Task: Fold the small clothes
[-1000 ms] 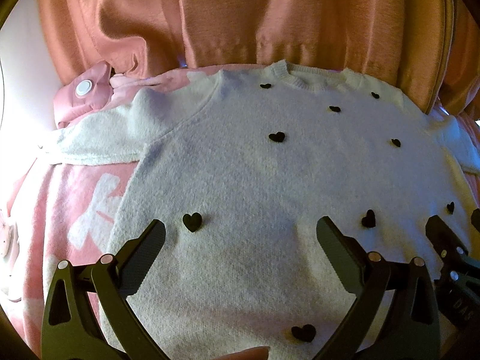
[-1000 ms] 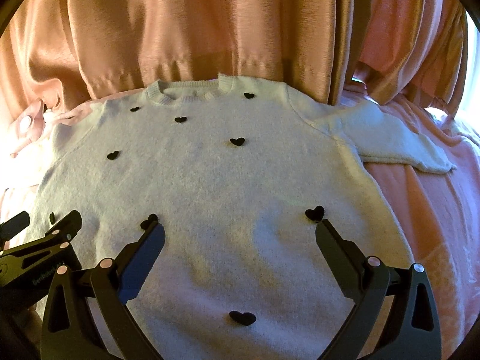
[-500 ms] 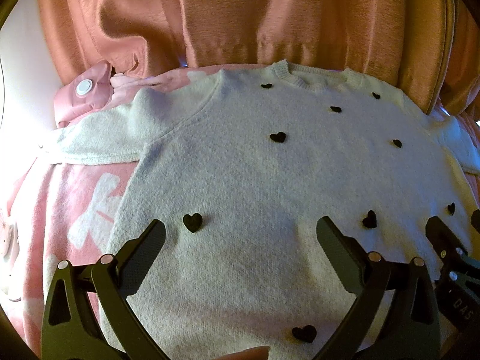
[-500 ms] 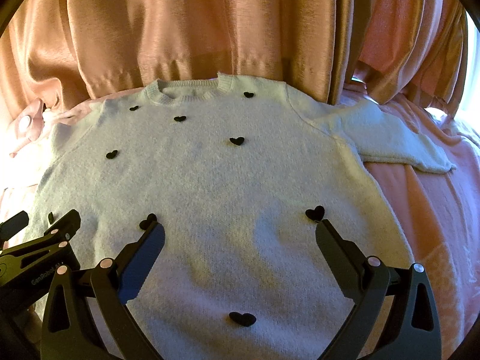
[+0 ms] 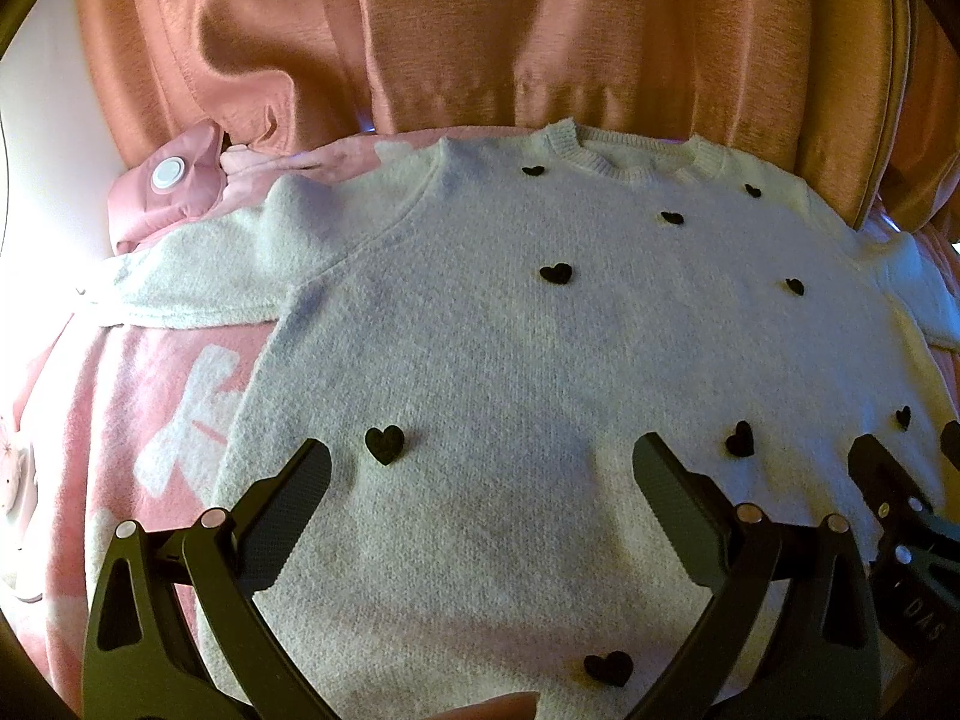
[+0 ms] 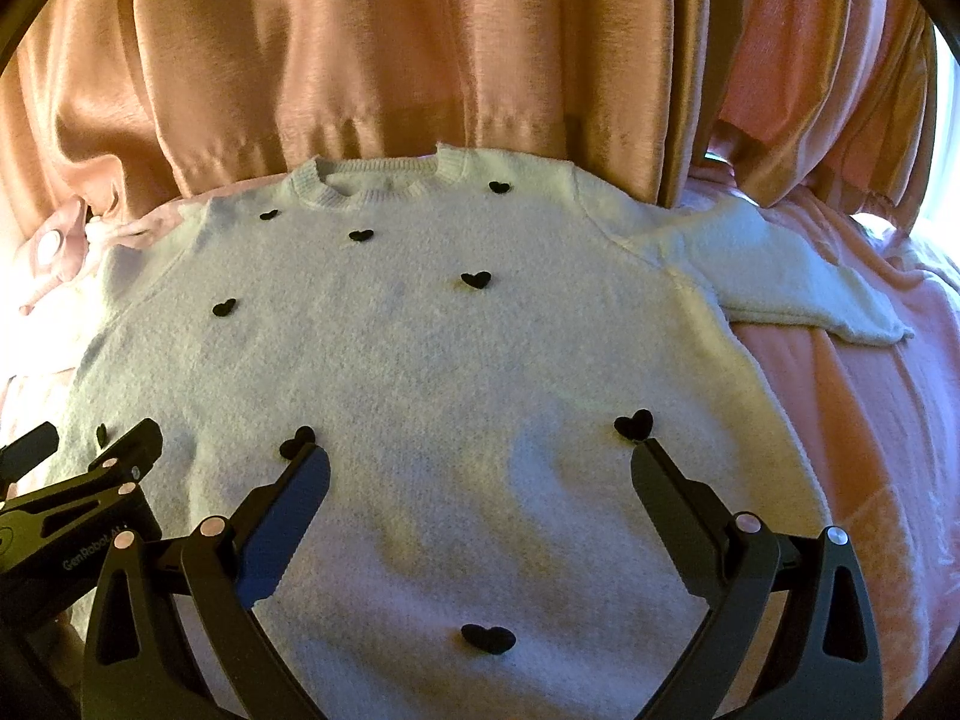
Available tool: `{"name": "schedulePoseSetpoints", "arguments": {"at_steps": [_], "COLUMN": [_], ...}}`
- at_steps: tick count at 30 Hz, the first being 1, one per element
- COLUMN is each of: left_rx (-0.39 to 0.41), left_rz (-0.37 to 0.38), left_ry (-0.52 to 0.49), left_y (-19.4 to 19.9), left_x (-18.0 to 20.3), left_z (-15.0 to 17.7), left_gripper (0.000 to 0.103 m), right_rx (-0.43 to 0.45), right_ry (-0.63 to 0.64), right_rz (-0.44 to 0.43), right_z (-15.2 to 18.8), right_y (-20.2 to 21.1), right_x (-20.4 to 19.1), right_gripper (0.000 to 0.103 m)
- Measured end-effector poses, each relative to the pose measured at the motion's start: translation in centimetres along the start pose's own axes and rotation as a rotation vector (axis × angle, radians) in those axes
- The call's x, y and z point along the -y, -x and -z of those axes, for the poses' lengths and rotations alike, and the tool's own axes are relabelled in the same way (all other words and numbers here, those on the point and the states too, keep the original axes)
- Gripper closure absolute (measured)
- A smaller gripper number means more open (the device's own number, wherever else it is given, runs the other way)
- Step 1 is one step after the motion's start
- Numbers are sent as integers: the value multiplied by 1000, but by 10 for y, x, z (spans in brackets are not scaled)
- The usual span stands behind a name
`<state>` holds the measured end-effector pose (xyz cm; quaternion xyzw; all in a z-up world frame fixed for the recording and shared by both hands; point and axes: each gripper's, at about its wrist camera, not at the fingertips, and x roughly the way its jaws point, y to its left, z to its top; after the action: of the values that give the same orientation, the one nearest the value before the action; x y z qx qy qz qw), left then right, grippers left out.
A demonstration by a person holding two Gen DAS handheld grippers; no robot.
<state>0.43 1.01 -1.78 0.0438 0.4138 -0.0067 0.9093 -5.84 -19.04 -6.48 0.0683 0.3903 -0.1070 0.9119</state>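
A small white fuzzy sweater with black hearts lies flat, front up, collar at the far side. It also shows in the right wrist view. Its left sleeve and right sleeve spread sideways. My left gripper is open and empty above the lower left part of the sweater. My right gripper is open and empty above the lower right part. Each gripper shows at the edge of the other's view.
The sweater lies on a pink blanket with white shapes, also seen at the right. An orange-pink curtain hangs along the far edge. A pink item with a white round button sits at the far left.
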Motion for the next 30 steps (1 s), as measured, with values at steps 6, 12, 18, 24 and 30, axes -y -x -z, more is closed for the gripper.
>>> {"name": "schedulePoseSetpoints", "arguments": {"at_steps": [6,12,18,24,30], "left_rx": [-1,0,-1,-12,-66], "left_rz": [0,-1,-1,8,87], "left_ry": [0,1,-1,-3,0], "left_y": [0,0,0,-1,0], "left_x": [0,0,0,2,9], "left_z": [-1,-1,-1,-2,-7], "left_gripper": [5,5,5,5,5], "right_rx": [-1,-2,-2,-1,9], "right_ry": [-1,-1,1,-3,-132], "right_rz": [0,-1,0,-1,-51], "right_z": [0,-1,0,-1,-28], "right_y": [0,0,0,1,8], "right_x": [-1,0,-2,-1,46], "right_gripper": [5,5,5,5,5]}}
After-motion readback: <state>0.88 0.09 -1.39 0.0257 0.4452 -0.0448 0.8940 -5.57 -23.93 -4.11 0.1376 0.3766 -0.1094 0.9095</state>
